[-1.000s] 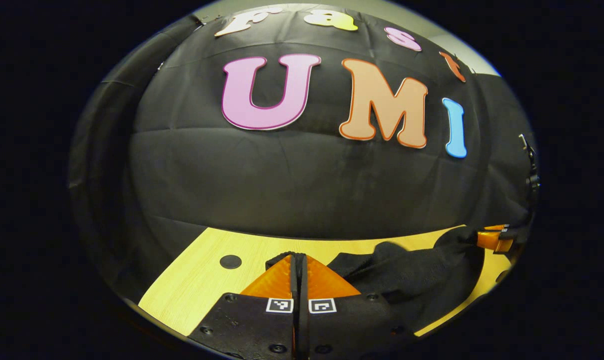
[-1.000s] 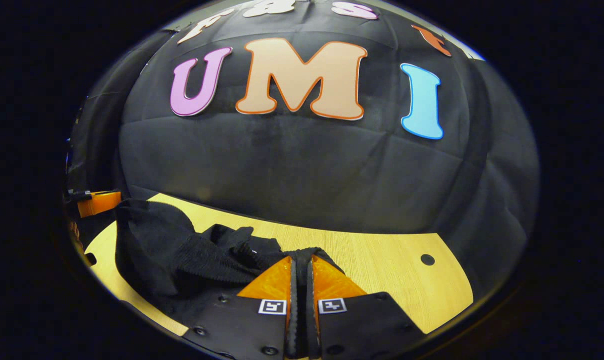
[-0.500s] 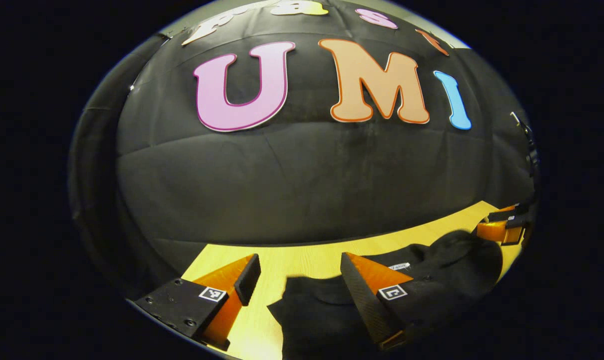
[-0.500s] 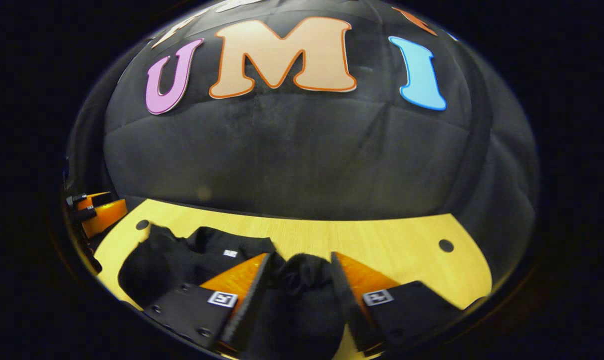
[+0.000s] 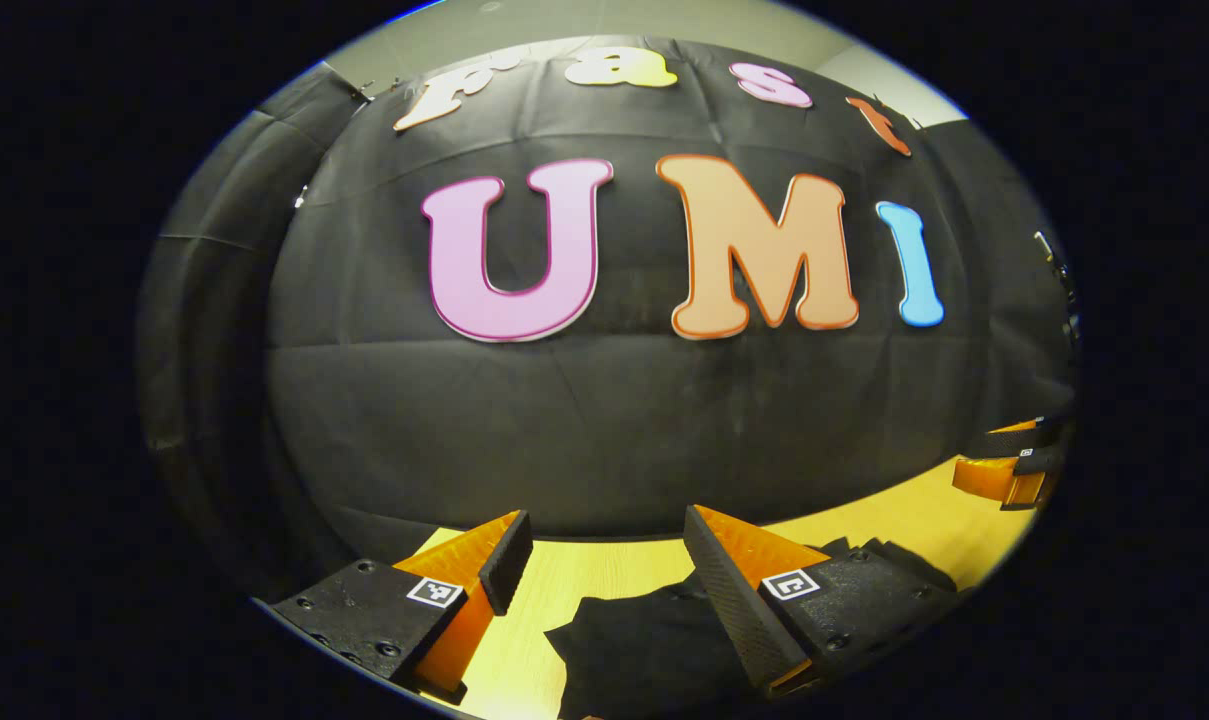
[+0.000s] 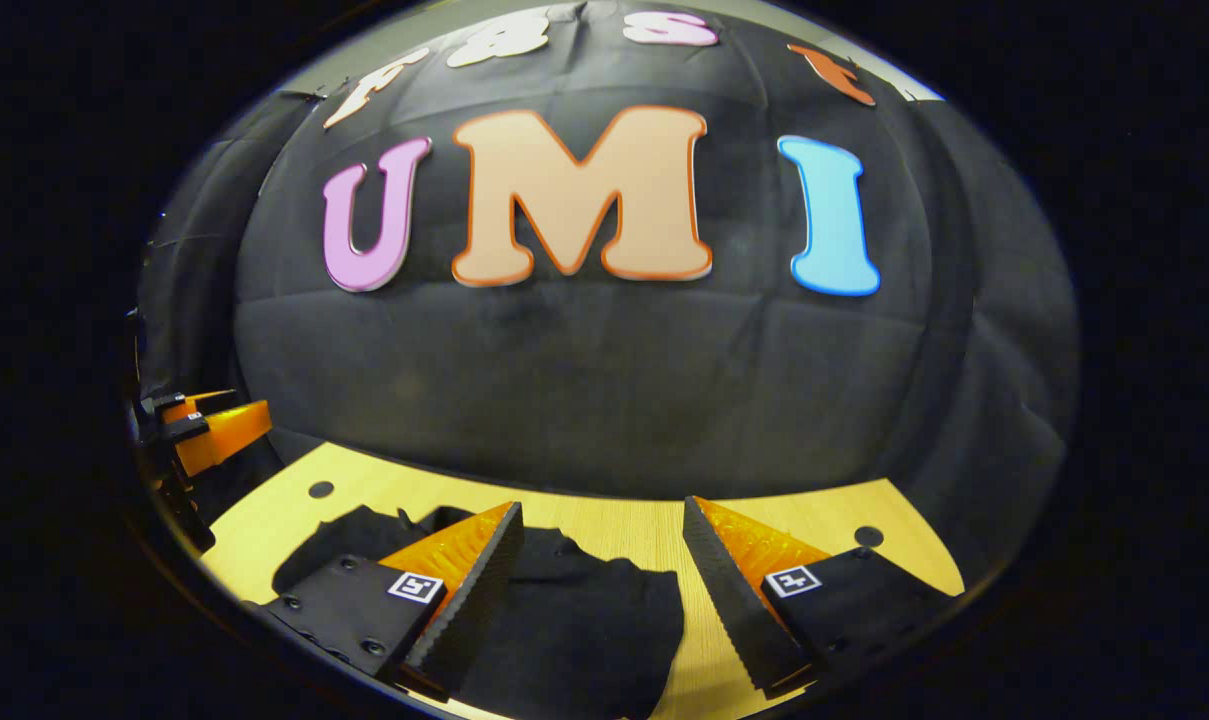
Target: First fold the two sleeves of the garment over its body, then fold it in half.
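A black garment [image 5: 654,645] lies on the light wooden table [image 5: 604,570], partly under my left gripper [image 5: 604,560], which stands open above it with nothing between its fingers. In the right gripper view the same garment [image 6: 584,630] lies flat on the table [image 6: 614,525], and my right gripper [image 6: 604,555] is open over its far edge. The right gripper also shows at the far right of the left gripper view [image 5: 1009,470]; the left one shows at the far left of the right gripper view [image 6: 204,430].
Round dark holes [image 6: 320,489] [image 6: 869,536] mark the tabletop near its far corners. The black cloth wall [image 6: 604,380] rises right behind the table's back edge. Bare wood shows to the right of the garment [image 6: 824,510].
Both grippers were shut on the garment a second ago, then opened and let it drop. Since then both have lifted and tilted upward, and the garment lies flatter.
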